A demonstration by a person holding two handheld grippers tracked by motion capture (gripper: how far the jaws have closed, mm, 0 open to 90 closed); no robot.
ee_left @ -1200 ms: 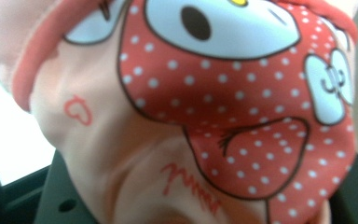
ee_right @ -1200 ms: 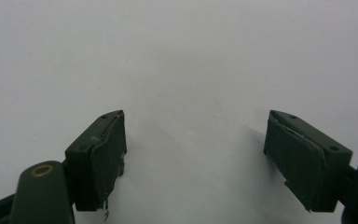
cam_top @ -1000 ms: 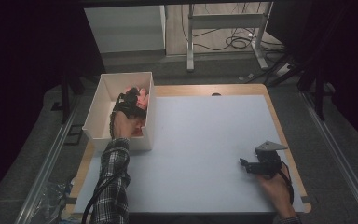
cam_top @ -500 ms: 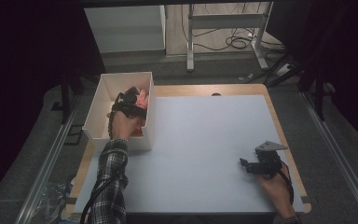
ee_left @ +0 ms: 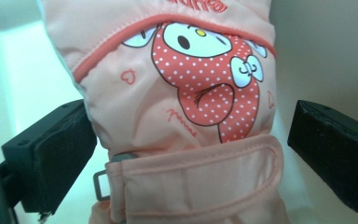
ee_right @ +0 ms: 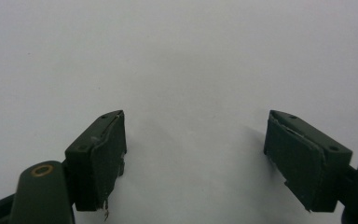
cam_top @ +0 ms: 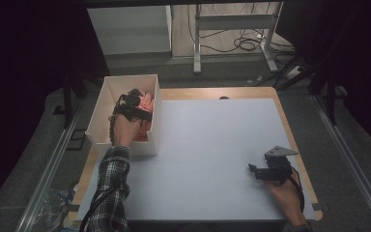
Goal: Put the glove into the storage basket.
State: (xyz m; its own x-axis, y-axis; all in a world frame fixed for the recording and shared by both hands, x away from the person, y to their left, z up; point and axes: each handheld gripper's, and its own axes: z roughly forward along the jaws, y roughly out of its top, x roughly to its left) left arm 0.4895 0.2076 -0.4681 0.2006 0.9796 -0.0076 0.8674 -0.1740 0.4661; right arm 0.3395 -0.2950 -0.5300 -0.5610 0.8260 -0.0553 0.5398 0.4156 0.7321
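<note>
A peach-pink child's glove (ee_left: 191, 116) with a polka-dot cartoon print and a wrist strap lies inside the white box (cam_top: 155, 130), where it shows as a pink patch (cam_top: 147, 102). My left gripper (cam_top: 135, 94) reaches down into the box. Its jaws (ee_left: 191, 144) have just been opening and stand wide on either side of the glove's cuff; the right pad (ee_left: 331, 149) is clear of the fabric. My right gripper (cam_top: 251, 169) rests low over the white tabletop (cam_top: 212, 140) at the front right, open (ee_right: 196, 154) with nothing between its pads.
The box stands at the table's back left corner. A wooden border (cam_top: 294, 140) frames the white top. Behind the table are a desk frame (cam_top: 198, 38) and floor cables (cam_top: 244, 43). Metal rails (cam_top: 352, 159) run along both sides.
The left hand has shifted slightly inside the box. The right hand has kept still.
</note>
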